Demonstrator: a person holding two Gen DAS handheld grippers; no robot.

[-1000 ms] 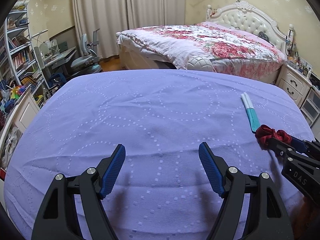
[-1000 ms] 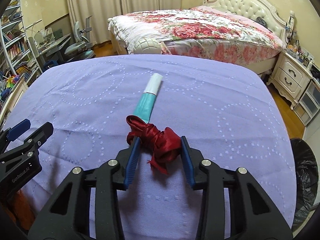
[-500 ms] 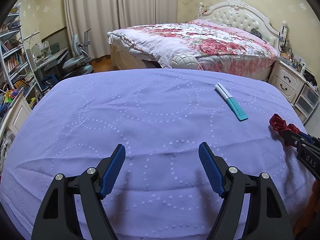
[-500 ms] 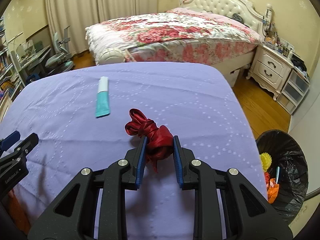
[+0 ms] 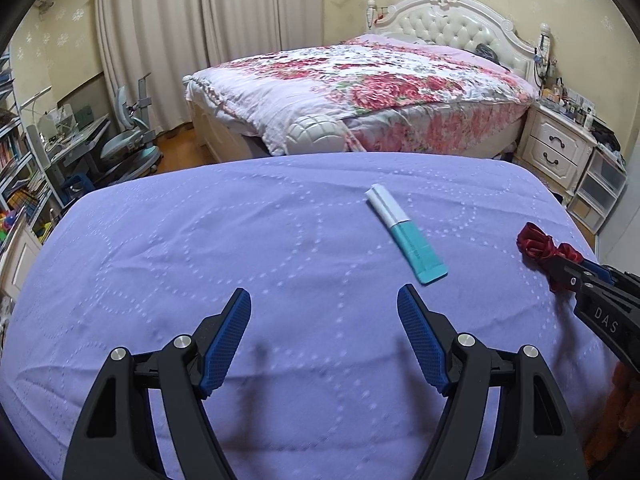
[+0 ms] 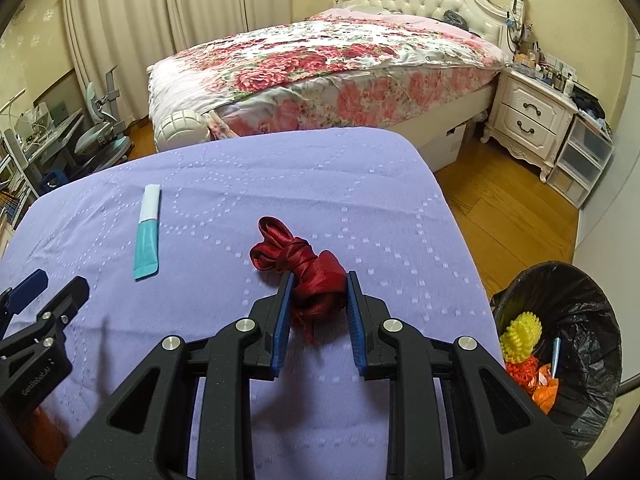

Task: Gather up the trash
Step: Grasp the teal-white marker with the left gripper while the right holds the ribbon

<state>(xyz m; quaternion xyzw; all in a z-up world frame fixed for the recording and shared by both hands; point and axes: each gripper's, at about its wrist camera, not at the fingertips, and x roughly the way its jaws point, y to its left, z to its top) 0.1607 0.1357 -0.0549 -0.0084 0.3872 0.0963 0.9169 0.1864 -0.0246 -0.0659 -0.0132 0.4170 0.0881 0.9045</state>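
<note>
My right gripper (image 6: 318, 280) is shut on a bundle of dark red ribbon (image 6: 308, 264), held just above the purple bedspread (image 6: 240, 184); the same ribbon (image 5: 538, 242) shows at the right edge of the left wrist view. A teal and white tube (image 5: 406, 232) lies flat on the spread, ahead and right of my left gripper (image 5: 324, 312), which stands open with nothing between its fingers. The tube (image 6: 146, 232) sits far left of the ribbon in the right wrist view, where my left gripper (image 6: 52, 286) shows at the left edge.
A bin lined with a black bag (image 6: 568, 344) stands on the wooden floor off the spread's right edge, holding yellow and orange items. Beyond are a floral bed (image 5: 360, 88), a white nightstand (image 6: 532, 120), and a desk with a chair (image 5: 128, 148) at left.
The right gripper closed on the red ribbon and carried it rightward, bringing the bin into view. The left gripper shifted right too, so the tube now lies nearer its fingers.
</note>
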